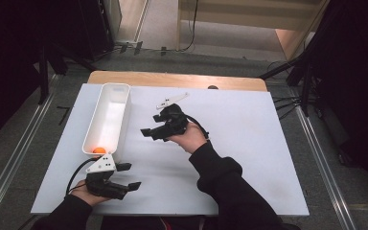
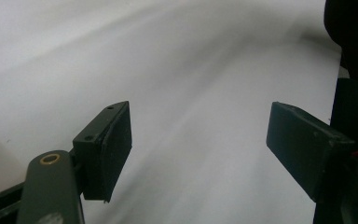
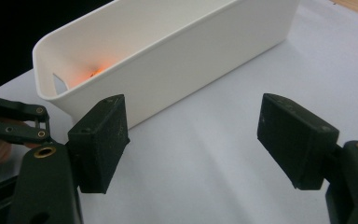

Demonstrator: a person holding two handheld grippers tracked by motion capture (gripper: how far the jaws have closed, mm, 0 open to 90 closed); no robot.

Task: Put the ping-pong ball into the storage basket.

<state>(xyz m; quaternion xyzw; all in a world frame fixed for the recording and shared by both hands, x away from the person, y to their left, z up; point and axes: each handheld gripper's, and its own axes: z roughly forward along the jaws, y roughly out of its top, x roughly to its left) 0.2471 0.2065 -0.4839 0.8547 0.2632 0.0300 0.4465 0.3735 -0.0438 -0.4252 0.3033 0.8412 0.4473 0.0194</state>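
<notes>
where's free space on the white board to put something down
The right half of the white board, beyond the right gripper, is bare. It is crowded at the left, around the white bin, the left gripper and the small white part.

One white bin (image 1: 106, 117), one orange ball (image 1: 98, 150), two grippers, left (image 1: 126, 177) and right (image 1: 149, 134)

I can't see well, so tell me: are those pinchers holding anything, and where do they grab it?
Nothing is held. The left hand-held gripper and the right hand-held gripper both stand open over the bare mat; the ball lies in the bin.

floor (image 1: 43, 139): grey carpet | table (image 1: 249, 143): white top | surroundings: dark, stands (image 1: 297, 62)
</notes>
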